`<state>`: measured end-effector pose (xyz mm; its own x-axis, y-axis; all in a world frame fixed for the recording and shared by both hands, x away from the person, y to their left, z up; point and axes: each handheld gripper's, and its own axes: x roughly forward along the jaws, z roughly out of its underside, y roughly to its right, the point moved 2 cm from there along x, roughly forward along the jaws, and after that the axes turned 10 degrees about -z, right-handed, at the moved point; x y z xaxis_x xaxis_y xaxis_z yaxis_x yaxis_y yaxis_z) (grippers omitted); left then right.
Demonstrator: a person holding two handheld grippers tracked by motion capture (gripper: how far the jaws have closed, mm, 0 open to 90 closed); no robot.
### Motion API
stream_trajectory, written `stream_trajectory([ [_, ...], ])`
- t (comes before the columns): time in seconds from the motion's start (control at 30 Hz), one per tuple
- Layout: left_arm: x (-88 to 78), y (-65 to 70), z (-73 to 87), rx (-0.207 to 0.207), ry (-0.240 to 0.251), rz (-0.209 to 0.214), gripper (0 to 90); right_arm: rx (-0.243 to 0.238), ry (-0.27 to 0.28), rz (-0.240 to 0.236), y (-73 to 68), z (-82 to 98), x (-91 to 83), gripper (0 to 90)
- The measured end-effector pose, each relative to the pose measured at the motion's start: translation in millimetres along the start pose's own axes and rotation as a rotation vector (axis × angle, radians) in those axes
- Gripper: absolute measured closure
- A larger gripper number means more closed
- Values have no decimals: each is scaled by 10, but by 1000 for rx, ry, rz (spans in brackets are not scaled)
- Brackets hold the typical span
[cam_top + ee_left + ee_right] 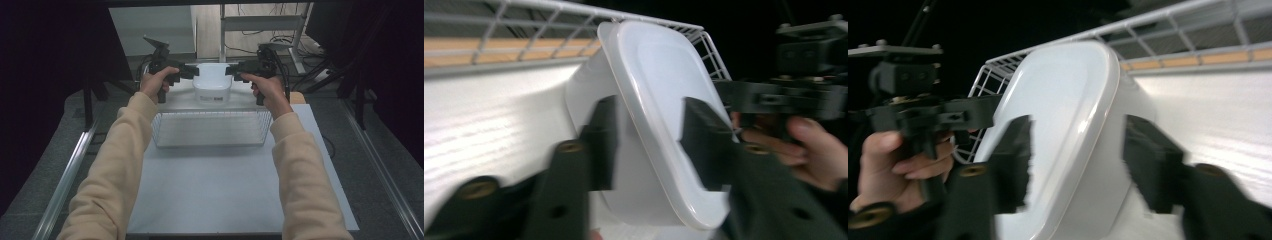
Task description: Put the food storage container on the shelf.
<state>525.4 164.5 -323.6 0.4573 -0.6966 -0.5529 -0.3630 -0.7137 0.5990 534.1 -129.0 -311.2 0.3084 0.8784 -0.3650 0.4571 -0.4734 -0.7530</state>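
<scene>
Your white tub [212,84] stands on the far part of the bench [215,190], just beyond the wire basket [210,129], whose far rim runs close along its near side. Your left tongs [194,71] and right tongs [230,70] straddle its rim from either side, both released, pads apart from the plastic. The near bench is bare; dark curtains flank both sides, and desk legs and cables lie beyond.

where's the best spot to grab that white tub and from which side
Probably by its rim, one gripper on each short end, coming in level from left and right. The tub sits upright beyond the basket, and its thin protruding lip fits between jaws where the wide, smooth body would not. The left gripper and right gripper already straddle that lip, jaws open.
</scene>
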Motion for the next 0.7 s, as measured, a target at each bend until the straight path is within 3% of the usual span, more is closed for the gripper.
stream_trajectory([
  [0.1, -101, 85, 37, 65, 75, -61, 387, -68, 23, 3, -91, 17, -67, 317],
  [0.27, -268, 187, 177, 192, 145, -161, 294, -224, 62, 15, -213, 116, -250, 276],
  [0.47, -382, 232, 495, 286, 154, -184, 259, -403, 45, 72, -238, 365, -449, 248],
  [0.7, -533, 243, 932, 382, 180, -240, 255, -509, 40, 93, -170, 733, -669, 243],
])
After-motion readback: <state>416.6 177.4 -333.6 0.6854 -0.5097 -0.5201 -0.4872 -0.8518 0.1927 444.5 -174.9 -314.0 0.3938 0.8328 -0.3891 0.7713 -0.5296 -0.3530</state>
